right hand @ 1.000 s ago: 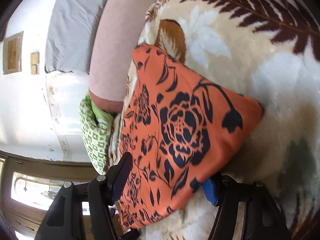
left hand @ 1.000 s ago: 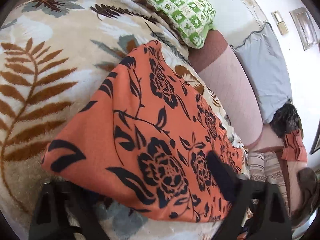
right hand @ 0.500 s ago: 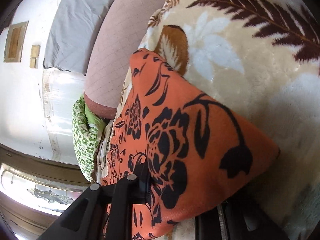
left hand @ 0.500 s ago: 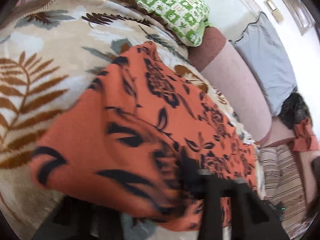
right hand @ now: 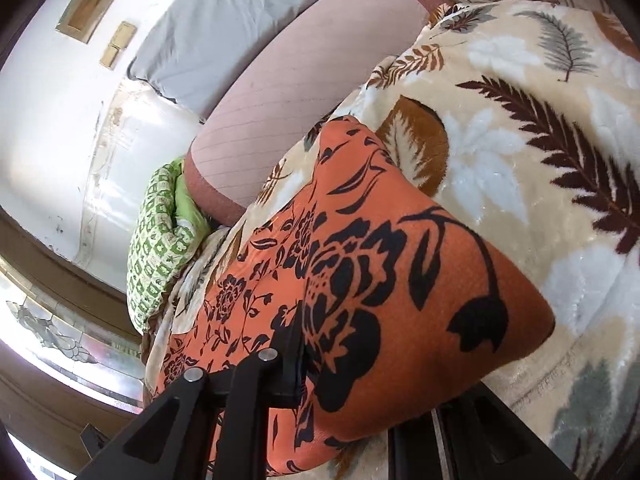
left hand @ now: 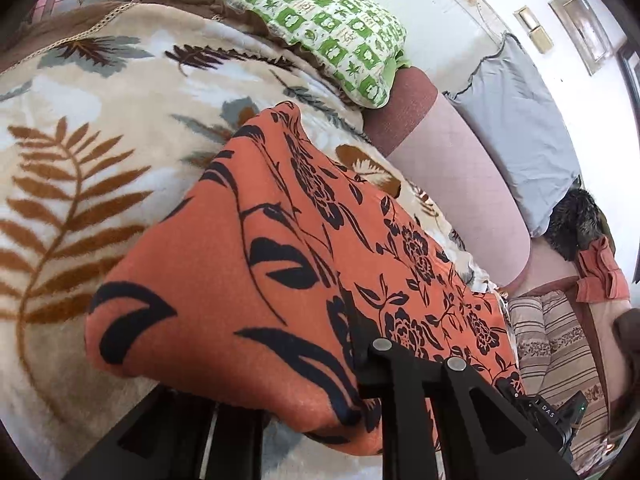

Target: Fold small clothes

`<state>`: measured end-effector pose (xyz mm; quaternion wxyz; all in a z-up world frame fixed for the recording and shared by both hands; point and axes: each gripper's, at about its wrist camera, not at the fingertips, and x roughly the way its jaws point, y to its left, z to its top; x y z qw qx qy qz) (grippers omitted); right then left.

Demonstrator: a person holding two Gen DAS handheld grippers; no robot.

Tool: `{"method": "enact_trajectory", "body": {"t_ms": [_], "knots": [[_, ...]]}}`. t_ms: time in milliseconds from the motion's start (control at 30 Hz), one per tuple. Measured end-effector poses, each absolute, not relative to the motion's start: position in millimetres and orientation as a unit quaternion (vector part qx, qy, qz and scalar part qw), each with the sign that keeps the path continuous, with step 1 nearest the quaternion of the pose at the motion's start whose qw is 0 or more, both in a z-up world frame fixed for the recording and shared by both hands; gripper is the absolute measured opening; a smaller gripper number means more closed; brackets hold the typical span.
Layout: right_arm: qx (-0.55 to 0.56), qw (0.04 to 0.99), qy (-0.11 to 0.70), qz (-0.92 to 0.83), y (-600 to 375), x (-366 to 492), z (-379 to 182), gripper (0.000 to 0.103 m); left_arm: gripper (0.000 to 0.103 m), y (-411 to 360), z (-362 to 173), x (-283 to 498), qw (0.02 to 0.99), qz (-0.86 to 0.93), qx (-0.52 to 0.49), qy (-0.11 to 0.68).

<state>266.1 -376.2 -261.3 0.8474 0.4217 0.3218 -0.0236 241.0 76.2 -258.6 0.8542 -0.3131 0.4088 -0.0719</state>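
On blanket, both tongs tilted downward, pinching orange cloth

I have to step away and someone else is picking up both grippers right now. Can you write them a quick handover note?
Left gripper: jaws closing on the near edge of the orange floral cloth, cloth between the fingers.
Right gripper: jaws closing on the same near edge at its other end, cloth between the fingers.
The cloth lies on the leaf-print blanket; its near edge is raised off the blanket, its far part rests toward the pink bolster and green checked pillow.
Done: both ends of the near edge gripped.
Left: carry that edge over toward the far edge, lay it flat, release, then repeat if a smaller fold is wanted.
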Motion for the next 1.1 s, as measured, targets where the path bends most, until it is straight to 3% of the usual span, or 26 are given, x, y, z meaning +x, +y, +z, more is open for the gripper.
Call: {"method": "enact_trajectory", "body": {"t_ms": [833, 933, 1100], "knots": [[0.378, 0.857, 0.346, -0.064, -355.7, 189.9, -260.4, 0.017, 0.015, 105.9, -254.8, 168.4, 0.851, -0.045, -0.316, 0.418], [0.406, 0.829, 0.377, -0.074, -362.4, 190.0, -275.0, 0.022, 0.017, 111.1, -256.5, 166.4, 0.845, -0.039, -0.322, 0.425], [0.470, 0.789, 0.388, -0.082, -382.3, 171.3, -279.7, 0.039, 0.023, 121.2, -244.3, 149.8, 0.855, -0.020, -0.306, 0.419]]}}
